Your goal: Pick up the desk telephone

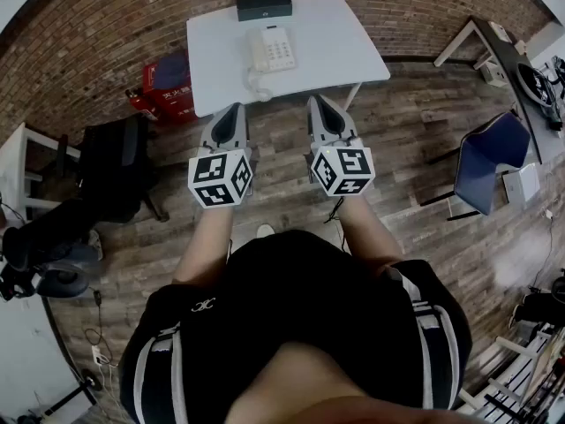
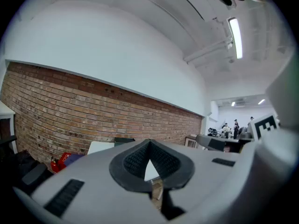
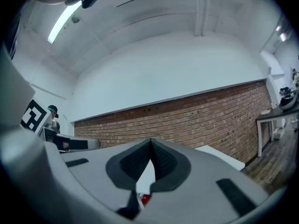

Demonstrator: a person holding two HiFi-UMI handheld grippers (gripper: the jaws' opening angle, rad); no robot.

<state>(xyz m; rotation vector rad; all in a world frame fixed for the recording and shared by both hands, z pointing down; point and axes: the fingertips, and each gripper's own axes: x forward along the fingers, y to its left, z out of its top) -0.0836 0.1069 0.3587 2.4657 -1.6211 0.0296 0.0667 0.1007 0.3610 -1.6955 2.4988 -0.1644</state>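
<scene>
In the head view a white desk telephone (image 1: 269, 53) with a coiled cord lies near the back of a white table (image 1: 353, 51). Both grippers hover side by side over the floor, short of the table's near edge. My left gripper (image 1: 235, 109) is shut and holds nothing. My right gripper (image 1: 316, 102) is shut and empty too. In the left gripper view the left gripper (image 2: 149, 143) points about level at the brick wall, its jaws meeting at the tips. The right gripper view shows the right gripper (image 3: 150, 141) the same way. The phone is not visible in either gripper view.
A dark box (image 1: 263, 4) sits at the table's back edge. Red boxes (image 1: 166, 88) lie on the floor left of the table, a black bag (image 1: 113, 162) further left. A blue chair (image 1: 491, 157) stands at the right. A brick wall (image 2: 70, 108) runs behind the table.
</scene>
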